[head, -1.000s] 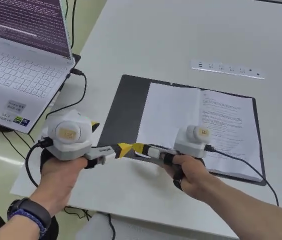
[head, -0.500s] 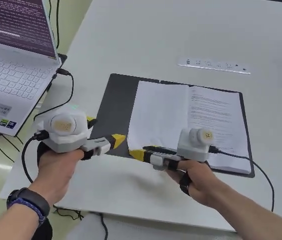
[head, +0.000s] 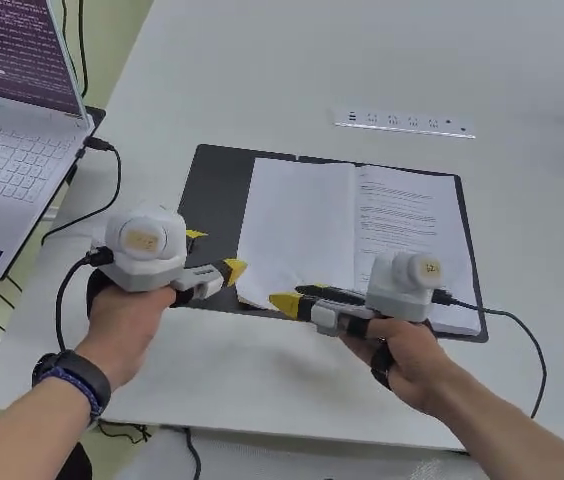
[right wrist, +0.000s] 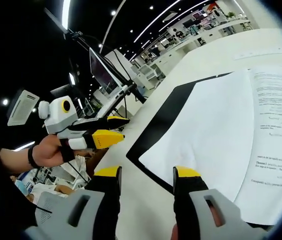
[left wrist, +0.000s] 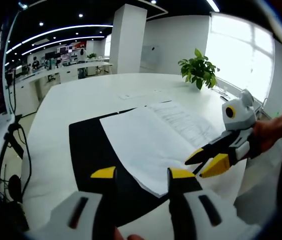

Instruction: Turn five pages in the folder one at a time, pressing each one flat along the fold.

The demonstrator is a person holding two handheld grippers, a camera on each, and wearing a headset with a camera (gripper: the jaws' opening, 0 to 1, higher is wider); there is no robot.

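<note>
The black folder (head: 212, 195) lies open on the white table, a blank white page (head: 297, 225) lying flat on its left half and a printed page (head: 407, 225) on the right. My left gripper (head: 214, 252) hovers open over the folder's near-left corner, nothing between its jaws (left wrist: 142, 173). My right gripper (head: 287, 303) is open too, just off the folder's front edge, pointing left at the blank page's near corner (right wrist: 147, 171). The two grippers' tips face each other a short way apart. In the right gripper view the blank page (right wrist: 216, 120) is flat.
An open laptop (head: 2, 130) stands at the far left with a cable (head: 102, 185) running past the folder. A power strip (head: 405, 123) sits in the table beyond the folder. The table's near edge is just below my hands.
The head camera has shifted, sliding the scene left. The two grippers' tips, nearly touching by the page's near corner a second ago, have drawn apart. The page stays flat.
</note>
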